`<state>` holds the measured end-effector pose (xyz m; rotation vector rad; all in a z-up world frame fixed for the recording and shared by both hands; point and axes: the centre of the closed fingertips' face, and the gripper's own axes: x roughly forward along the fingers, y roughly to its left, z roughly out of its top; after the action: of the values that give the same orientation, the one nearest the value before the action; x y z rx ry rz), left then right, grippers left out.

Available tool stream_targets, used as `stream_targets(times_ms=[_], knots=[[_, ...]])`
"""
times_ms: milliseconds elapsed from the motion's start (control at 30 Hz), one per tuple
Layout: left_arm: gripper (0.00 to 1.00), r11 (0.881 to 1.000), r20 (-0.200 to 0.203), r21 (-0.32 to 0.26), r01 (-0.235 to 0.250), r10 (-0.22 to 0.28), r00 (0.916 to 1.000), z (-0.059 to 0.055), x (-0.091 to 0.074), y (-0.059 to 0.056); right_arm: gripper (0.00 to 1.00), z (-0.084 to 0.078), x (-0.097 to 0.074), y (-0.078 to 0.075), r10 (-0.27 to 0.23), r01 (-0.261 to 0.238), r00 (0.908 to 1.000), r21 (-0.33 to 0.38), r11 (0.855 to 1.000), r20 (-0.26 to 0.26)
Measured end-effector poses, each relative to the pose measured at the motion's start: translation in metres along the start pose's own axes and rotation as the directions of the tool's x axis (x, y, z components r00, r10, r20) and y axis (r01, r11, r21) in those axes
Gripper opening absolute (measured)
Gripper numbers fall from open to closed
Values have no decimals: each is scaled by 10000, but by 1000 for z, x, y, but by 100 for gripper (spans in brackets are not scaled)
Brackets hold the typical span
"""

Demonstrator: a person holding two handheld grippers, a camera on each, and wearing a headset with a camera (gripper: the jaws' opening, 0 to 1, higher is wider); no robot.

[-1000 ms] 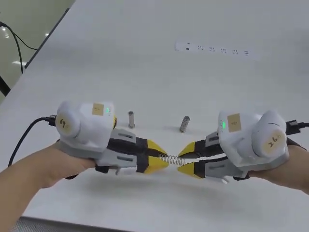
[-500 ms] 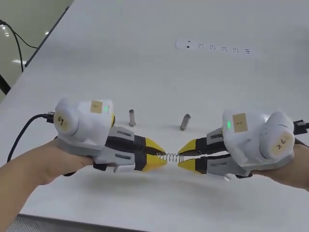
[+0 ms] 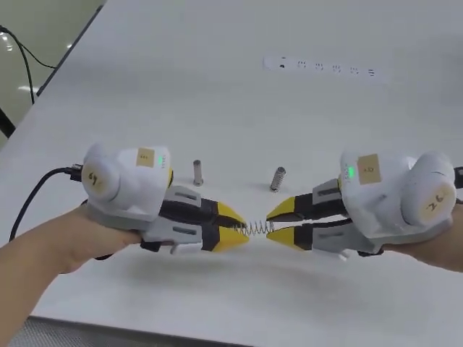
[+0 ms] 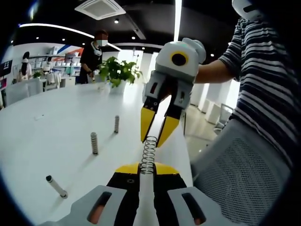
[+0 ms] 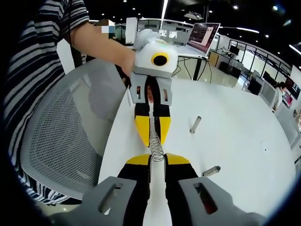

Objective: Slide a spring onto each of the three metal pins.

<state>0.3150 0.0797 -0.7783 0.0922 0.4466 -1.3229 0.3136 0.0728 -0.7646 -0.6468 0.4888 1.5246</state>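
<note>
The left claw [image 3: 241, 230] is closed on one end of a spring [image 3: 255, 228], and the right claw [image 3: 269, 225] is narrowed onto the opposite end. The spring spans the short gap between the two sets of yellow tips and is held roughly level, clear of the surface [image 3: 217, 101] and near its front edge. Three metal pins stand on the surface beyond the claws. The bare pin [image 3: 197, 172] stands nearest the left claw. The middle pin [image 3: 278, 178] carries a coil [image 4: 94, 141] over its shaft. In the left gripper view, the far pin [image 4: 116, 124] appears to be coiled as well, but it is too small to confirm. A power strip [image 3: 318, 69] lies flat, well behind the pins.
</note>
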Motion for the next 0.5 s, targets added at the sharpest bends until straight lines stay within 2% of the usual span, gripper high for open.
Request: stream_targets(times_ms=[100, 267, 500], knots=[[2, 10000, -38, 30, -30, 30, 10000, -1, 0, 0, 8, 6, -1, 0, -13, 14, 9999, -83, 10000, 110], [2, 9999, -102, 109, -33, 34, 9999, -2, 3, -1, 8, 24, -1, 0, 6, -10, 9979, 53, 10000, 645], [2, 9996, -188, 263, -117, 122, 9997, -2, 6, -2, 8, 33, 4, 1, -50, 36, 9958, 154, 9999, 914]])
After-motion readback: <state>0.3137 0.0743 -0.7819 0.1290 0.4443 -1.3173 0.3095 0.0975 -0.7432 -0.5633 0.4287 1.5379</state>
